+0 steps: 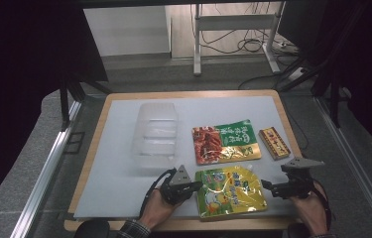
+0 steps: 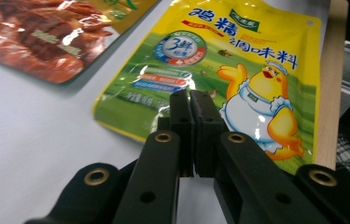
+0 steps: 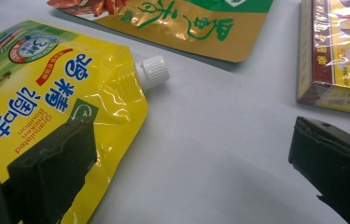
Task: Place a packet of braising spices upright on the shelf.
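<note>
Pouches: two; yellow pouch (image 1: 230,191) lower centre, red-green pouch (image 1: 225,141) above.
Left gripper (image 1: 197,186): jaws pressed together at the yellow pouch's edge.
Right gripper (image 1: 265,186): jaws apart.
Box (image 1: 274,142): one, right.
Clear tray (image 1: 155,134): one, centre-left.

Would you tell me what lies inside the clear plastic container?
The clear plastic container looks empty; only its ribbed floor and the white table mat show through. Glare blurs its near end.

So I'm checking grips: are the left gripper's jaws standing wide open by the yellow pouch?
No, the left gripper has its two black jaws pressed together, their tips over the lower edge of the yellow pouch.
</note>
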Demonstrator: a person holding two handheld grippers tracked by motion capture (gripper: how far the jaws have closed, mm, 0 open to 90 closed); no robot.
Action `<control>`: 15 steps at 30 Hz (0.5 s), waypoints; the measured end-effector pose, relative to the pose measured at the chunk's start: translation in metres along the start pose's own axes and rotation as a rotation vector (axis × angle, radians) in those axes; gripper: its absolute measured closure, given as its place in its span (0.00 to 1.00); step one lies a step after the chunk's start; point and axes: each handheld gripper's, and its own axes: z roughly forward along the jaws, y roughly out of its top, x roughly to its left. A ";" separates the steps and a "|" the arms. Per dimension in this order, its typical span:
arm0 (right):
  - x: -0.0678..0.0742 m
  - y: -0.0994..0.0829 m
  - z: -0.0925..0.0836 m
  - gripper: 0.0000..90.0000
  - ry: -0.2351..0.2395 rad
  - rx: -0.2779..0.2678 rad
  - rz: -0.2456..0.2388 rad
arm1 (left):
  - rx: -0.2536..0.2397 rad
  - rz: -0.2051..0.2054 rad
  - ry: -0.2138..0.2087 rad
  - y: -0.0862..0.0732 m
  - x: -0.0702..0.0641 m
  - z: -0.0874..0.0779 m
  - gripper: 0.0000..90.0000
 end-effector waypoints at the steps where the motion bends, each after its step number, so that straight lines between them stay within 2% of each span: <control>1: 0.000 0.000 0.000 0.01 0.003 -0.002 -0.002 | 0.000 0.000 0.000 0.000 0.000 0.000 0.99; 4: 0.001 0.000 0.000 0.02 0.006 -0.003 -0.004 | 0.005 0.004 -0.014 0.001 -0.001 0.007 0.99; 6: 0.001 0.000 0.000 0.02 0.008 -0.001 -0.006 | 0.026 0.024 -0.011 0.000 -0.004 0.013 0.99; 10: 0.002 0.000 0.000 0.02 0.004 0.001 -0.006 | 0.036 0.020 -0.016 -0.001 -0.003 0.015 1.00; 11: 0.002 0.000 0.000 0.02 0.005 0.004 -0.009 | 0.047 0.043 0.002 -0.003 -0.005 0.018 1.00; 15: 0.004 0.001 0.000 0.02 0.005 0.011 -0.012 | 0.043 0.052 0.014 -0.004 -0.007 0.019 1.00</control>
